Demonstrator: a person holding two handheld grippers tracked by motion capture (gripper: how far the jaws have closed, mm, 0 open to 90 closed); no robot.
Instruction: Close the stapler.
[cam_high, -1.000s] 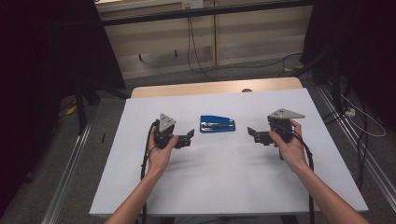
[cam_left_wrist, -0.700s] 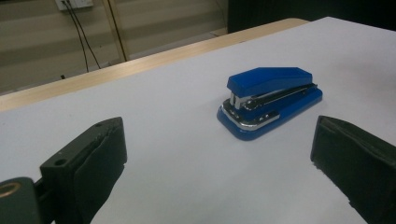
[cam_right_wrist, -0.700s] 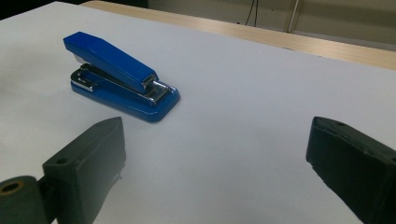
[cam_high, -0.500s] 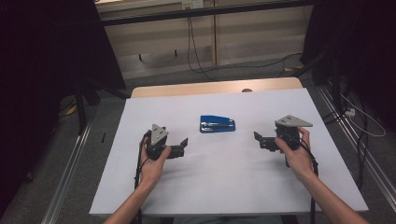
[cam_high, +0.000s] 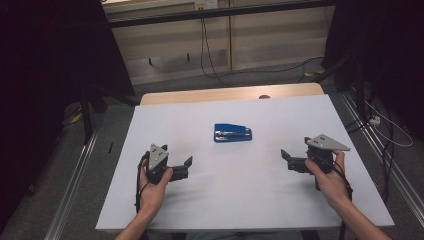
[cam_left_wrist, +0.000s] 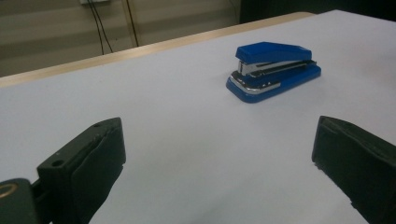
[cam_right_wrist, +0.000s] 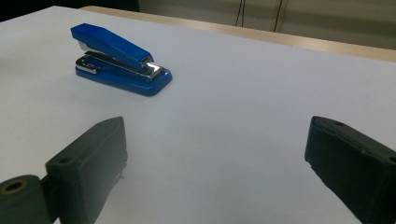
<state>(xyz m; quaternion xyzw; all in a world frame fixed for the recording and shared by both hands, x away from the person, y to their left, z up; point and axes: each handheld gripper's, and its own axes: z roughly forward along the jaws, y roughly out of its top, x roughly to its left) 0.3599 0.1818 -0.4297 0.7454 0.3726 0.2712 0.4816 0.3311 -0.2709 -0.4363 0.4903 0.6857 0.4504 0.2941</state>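
Both tools wide open and empty: left tool and right tool should close in level on the blue stapler between them, gripping its long sides.

A stapler with a smooth, glossy blue plastic body; bright polished metal shows along its inner rail and at its front lip. It sits on a matt white sheet, smooth like paper or laminate. At the far edge, a strip of pale wood table with a smooth finish. The left gripper and the right gripper have matt black jaws, plastic-looking with dull rubbery pads. A flat matt grey plate tops the right gripper.
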